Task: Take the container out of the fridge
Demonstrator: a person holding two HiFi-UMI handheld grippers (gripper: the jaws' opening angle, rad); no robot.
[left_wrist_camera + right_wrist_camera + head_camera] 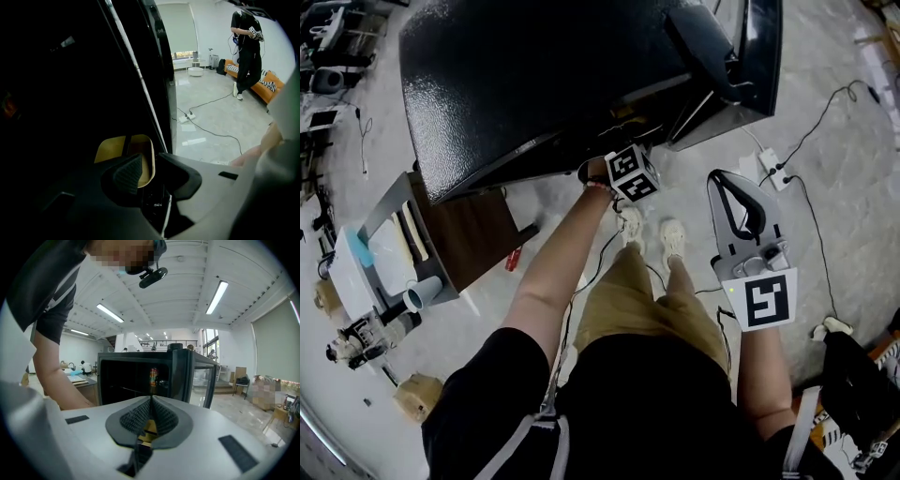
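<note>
**Fridge Open, Container Not Yet Gripped**

The fridge [534, 84] is seen from above in the head view as a black cabinet, with its door [755, 56] standing open to the right. The opening step can therefore be judged done.

The left gripper [151, 160] is placed at the front of the cabinet. In the left gripper view its jaws are held apart. The yellow container [110, 147] is seen just beyond them, inside the dark interior of the fridge. The container's near rim is lined up with the gap between the jaws, and part of it is covered in the picture by the left jaw's ribbed pad. Whether either pad is touching the rim cannot be told, but no grip is closed on it.

The right gripper [151, 400] is held back from the fridge at the person's right side, well apart from the container. Its jaws are pressed together with nothing between them. In the right gripper view the open fridge is faced from outside, and a small coloured can [153, 375] is made out inside it.

The approach is judged complete, or nearly so. The grasp and the whole withdrawal are judged to be left. The jaws must be closed on the rim, and the container must be lifted and drawn out past the door frame.
</note>
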